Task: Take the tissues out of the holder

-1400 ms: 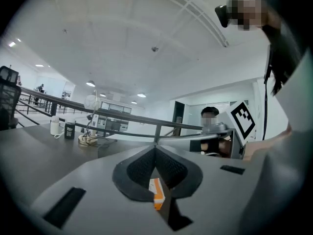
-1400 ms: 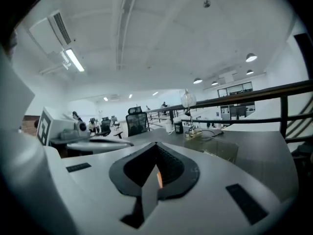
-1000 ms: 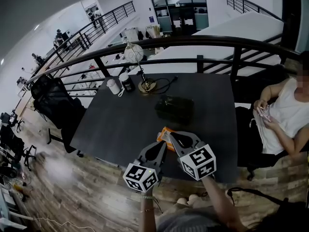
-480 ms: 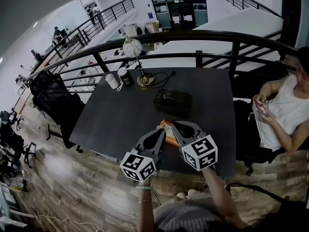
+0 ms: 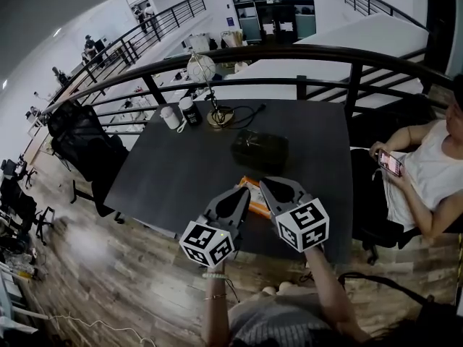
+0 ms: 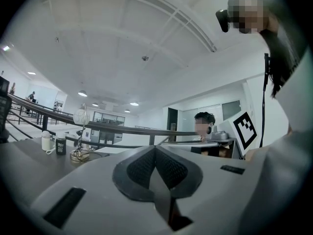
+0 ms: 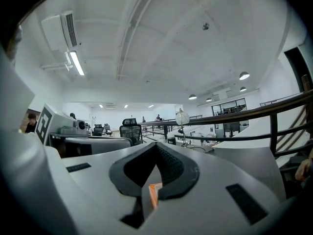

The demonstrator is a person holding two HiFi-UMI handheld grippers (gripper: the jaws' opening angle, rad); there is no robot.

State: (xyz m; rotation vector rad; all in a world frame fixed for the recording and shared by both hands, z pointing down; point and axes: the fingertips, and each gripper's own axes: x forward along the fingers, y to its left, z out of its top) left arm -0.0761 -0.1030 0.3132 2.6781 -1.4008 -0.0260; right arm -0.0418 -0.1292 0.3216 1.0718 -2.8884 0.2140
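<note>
Though illegible, print on cup (image 5: 191, 112) beyond left gripper (image 5: 243, 191)

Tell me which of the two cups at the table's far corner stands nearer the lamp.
The dark cup, right next to the lamp. The white mug stands on the dark cup's other side, farther from the lamp.

floor (image 5: 108, 288): wood planks | table (image 5: 181, 172): dark, by black railing (image 5: 311, 55) | chair (image 5: 76, 143): black, left of table | ceiling (image 7: 161, 43): white, lit
</note>
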